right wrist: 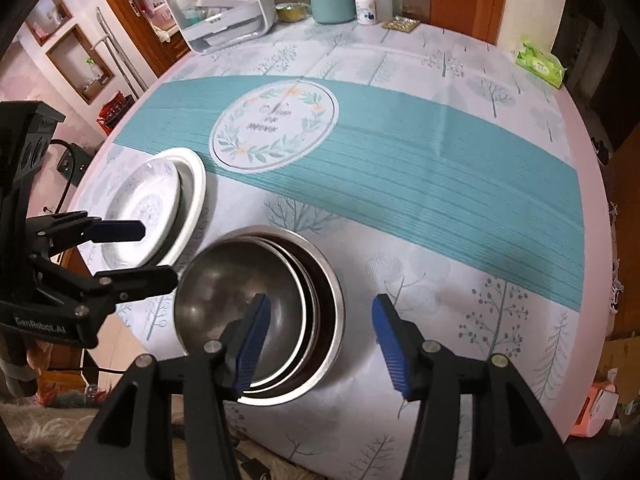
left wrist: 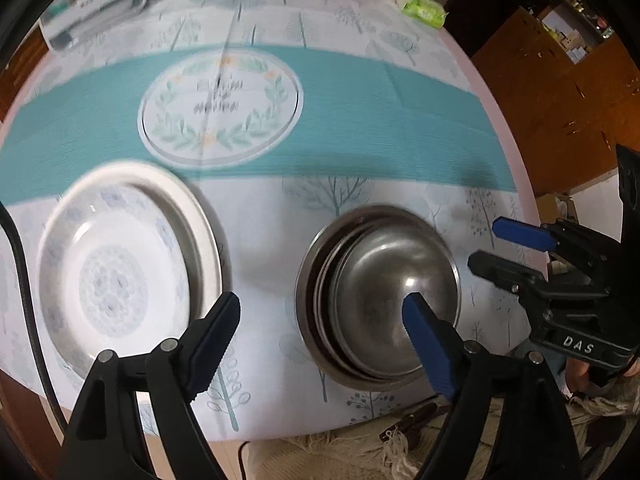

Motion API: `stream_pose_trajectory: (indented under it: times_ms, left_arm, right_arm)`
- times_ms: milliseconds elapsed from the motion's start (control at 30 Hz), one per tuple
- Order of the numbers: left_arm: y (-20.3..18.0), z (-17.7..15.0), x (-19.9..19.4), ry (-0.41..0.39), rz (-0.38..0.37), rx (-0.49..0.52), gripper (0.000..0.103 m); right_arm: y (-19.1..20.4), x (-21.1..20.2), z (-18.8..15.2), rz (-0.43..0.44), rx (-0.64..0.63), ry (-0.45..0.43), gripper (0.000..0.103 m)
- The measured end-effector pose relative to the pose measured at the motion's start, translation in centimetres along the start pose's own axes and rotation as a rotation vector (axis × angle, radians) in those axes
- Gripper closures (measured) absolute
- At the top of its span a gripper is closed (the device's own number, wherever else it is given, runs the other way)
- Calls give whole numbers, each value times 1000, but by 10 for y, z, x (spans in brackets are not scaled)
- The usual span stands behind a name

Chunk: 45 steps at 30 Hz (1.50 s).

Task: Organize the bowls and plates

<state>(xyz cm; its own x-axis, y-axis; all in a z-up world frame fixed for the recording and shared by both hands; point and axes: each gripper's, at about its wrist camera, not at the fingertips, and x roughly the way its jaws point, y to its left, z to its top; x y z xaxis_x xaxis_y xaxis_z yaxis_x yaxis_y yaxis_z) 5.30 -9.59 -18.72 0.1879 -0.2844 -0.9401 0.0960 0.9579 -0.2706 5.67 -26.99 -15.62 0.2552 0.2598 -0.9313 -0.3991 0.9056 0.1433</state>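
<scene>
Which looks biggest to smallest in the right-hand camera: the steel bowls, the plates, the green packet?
1. Stack of steel bowls, though it sits nearest the camera.
2. Stack of plates.
3. Green packet, far off, so its true size is unsure.

Dull brushed metal on the nested bowls (right wrist: pixel 260 312); glossy glazed ceramic on the plates (left wrist: pixel 120 264); smooth printed sheen across the tablecloth (right wrist: pixel 440 184).
</scene>
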Motion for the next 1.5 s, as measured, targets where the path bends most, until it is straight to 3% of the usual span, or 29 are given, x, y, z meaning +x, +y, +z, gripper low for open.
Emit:
stream_pose_trajectory:
  times_ms: [333,633,833,900,967,1500]
  left_arm:
    - [14,-12,41,99,-106,-103,21]
    - [12,-16,58,135,-128,-107,22]
    - [7,-19,66,169,-158,-111,41]
    - [6,-21,71,184,-167,-118,55]
    - [4,-21,76,199,-175,-129,61]
    - [5,-28,70,177,-140,-142,61]
  right_arm:
    - [-16,32,-14,47,107,98,49]
    - [-20,49,-17,93,151,161,50]
    - [-17,52,-18,112,150,172,50]
    - [-16,53,-18,107,145,181,50]
    - [-14,55,-18,109,141,193,62]
    - [-9,54,-15,109,133,207,69]
